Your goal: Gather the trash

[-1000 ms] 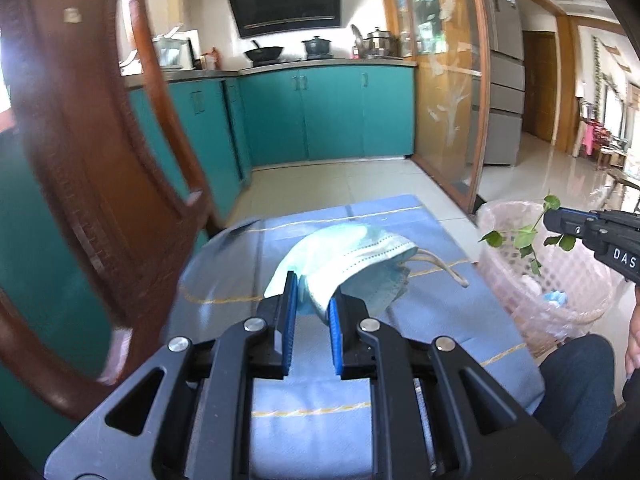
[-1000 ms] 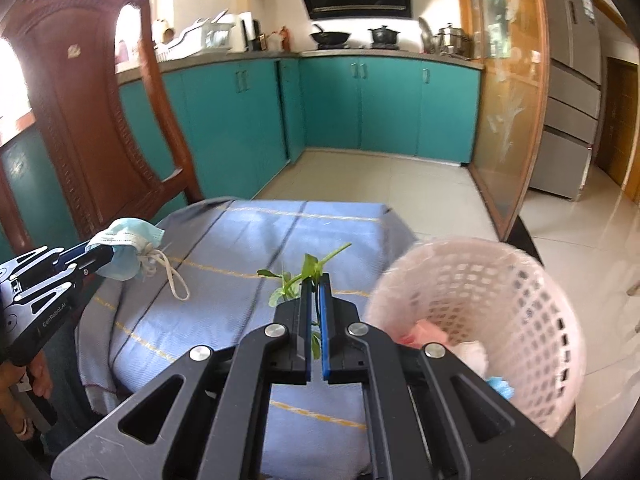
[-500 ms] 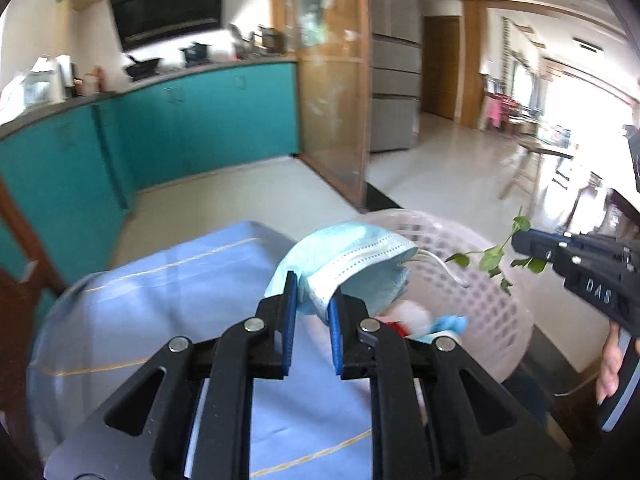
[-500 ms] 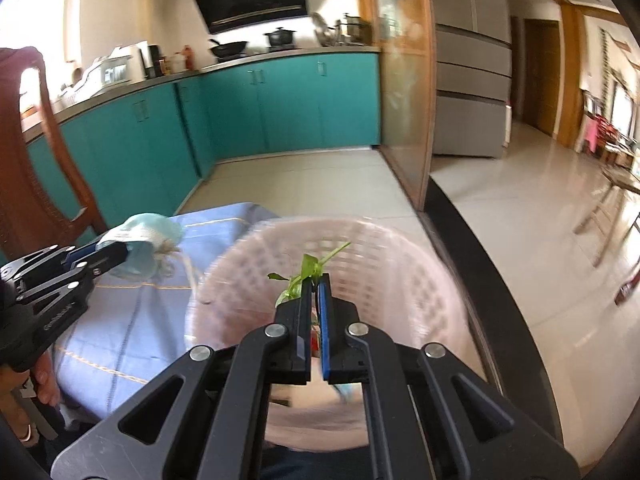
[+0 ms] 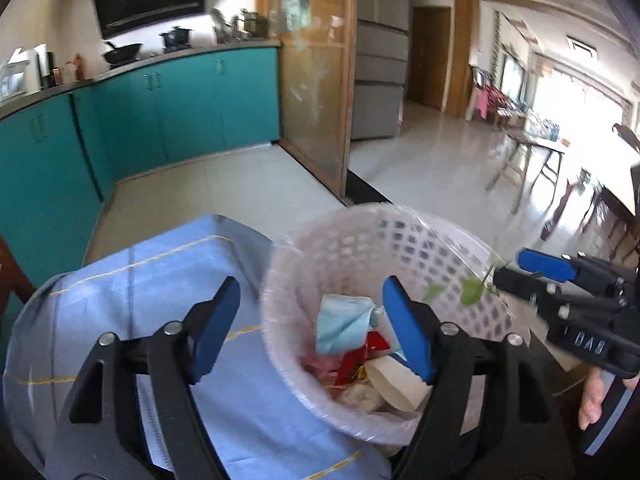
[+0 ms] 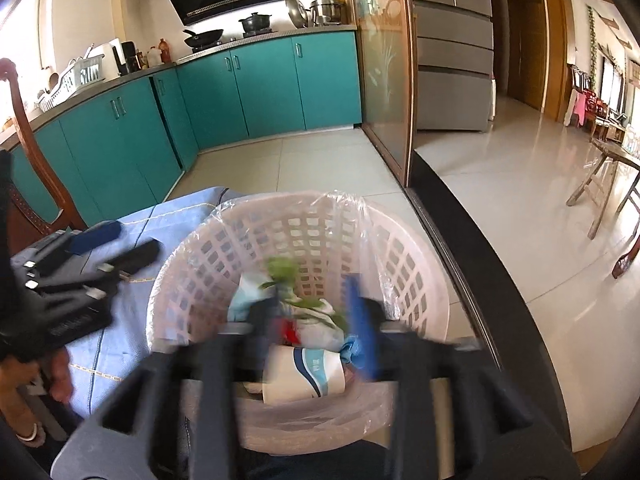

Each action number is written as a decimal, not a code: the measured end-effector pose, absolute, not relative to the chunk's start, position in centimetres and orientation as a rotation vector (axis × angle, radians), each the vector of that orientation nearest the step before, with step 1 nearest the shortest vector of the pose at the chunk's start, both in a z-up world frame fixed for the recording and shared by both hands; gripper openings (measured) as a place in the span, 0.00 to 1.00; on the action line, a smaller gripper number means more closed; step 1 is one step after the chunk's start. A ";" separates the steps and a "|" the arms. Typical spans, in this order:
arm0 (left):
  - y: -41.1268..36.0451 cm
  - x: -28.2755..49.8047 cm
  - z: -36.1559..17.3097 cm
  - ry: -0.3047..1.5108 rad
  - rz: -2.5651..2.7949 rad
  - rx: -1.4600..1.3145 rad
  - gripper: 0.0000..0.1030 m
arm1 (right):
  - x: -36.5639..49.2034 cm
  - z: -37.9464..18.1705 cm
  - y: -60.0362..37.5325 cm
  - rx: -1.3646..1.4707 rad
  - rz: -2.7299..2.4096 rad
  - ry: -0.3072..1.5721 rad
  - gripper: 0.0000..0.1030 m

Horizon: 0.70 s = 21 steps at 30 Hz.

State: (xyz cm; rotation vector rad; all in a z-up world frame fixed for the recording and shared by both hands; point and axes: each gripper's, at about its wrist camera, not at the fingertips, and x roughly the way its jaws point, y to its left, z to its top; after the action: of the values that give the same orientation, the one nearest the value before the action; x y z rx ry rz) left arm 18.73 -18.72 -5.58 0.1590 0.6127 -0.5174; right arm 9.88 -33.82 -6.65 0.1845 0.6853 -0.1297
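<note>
A pink lattice trash basket (image 5: 404, 236) with a clear liner stands beside the blue-clothed table; it also shows in the right wrist view (image 6: 304, 220). My left gripper (image 5: 312, 320) is open over its rim, and the blue face mask (image 5: 344, 322) lies inside on other trash. My right gripper (image 6: 316, 308) is open and blurred above the basket, and also shows in the left wrist view (image 5: 516, 270). The green leafy sprig (image 6: 304, 300) is loose between its fingers, over the trash; its leaves (image 5: 472, 292) show at the fingertips.
A paper cup (image 6: 304, 372) and red wrappers (image 5: 360, 360) lie in the basket. The blue tablecloth (image 5: 160, 280) covers the table at left. A wooden chair (image 6: 24, 160) stands far left. Teal cabinets (image 6: 260, 84) and a tiled floor lie beyond.
Both grippers moved over the basket and opened. The mask dropped from my left gripper into the basket. The sprig came free of my right gripper.
</note>
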 end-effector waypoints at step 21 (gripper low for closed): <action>-2.7 4.1 -0.3 0.494 -0.095 0.122 0.97 | -2.4 0.7 -22.7 0.065 -0.128 0.459 0.97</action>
State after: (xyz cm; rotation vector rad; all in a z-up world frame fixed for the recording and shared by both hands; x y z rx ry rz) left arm 4.08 -2.74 -0.30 0.1217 0.4943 -0.0953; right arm -2.43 -22.73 0.75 0.0653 0.4587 -0.1284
